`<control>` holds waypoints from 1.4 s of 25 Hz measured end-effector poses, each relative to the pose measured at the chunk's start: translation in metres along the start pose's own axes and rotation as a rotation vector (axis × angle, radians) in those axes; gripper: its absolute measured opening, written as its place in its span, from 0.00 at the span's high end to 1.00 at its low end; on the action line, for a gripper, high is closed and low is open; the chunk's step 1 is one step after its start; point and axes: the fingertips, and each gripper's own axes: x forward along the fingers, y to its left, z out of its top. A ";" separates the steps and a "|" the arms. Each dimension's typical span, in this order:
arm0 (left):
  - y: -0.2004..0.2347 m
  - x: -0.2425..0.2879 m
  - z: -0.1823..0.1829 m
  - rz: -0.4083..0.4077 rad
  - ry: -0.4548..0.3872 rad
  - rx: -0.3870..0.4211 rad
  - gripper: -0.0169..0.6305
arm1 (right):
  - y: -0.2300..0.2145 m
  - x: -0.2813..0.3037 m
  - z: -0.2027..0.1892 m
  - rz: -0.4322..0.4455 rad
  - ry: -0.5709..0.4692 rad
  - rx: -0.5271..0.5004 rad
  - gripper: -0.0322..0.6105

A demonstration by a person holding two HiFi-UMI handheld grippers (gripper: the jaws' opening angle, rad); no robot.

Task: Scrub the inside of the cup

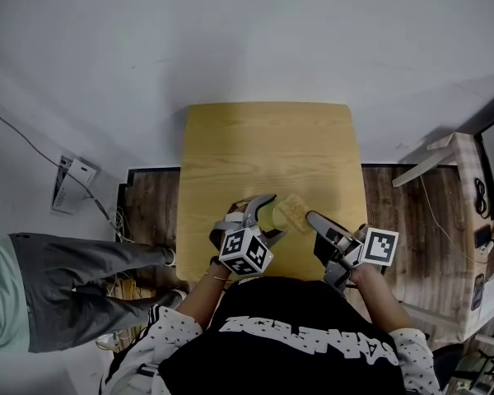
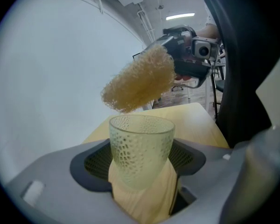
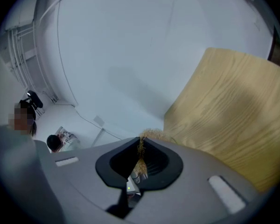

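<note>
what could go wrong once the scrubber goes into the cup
1. The scrubber looks about as wide as the mouth of the cup. Forcing it in could twist the cup out of the left gripper and drop it onto the table.
2. The right gripper seems to pinch only a thin edge of the scrubber, so it may pull loose inside.

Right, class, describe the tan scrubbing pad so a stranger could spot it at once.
Start at the pale wooden table. Over its near edge, the left gripper holds a dimpled clear cup. Just beyond its rim sits the pad: a fuzzy, straw-coloured oblong pinched in the right gripper, the only fibrous thing there.
</note>
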 end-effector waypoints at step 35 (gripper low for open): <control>-0.033 0.030 -0.023 -0.117 -0.033 -0.193 0.40 | -0.004 -0.042 0.011 -0.327 -0.075 -0.604 0.91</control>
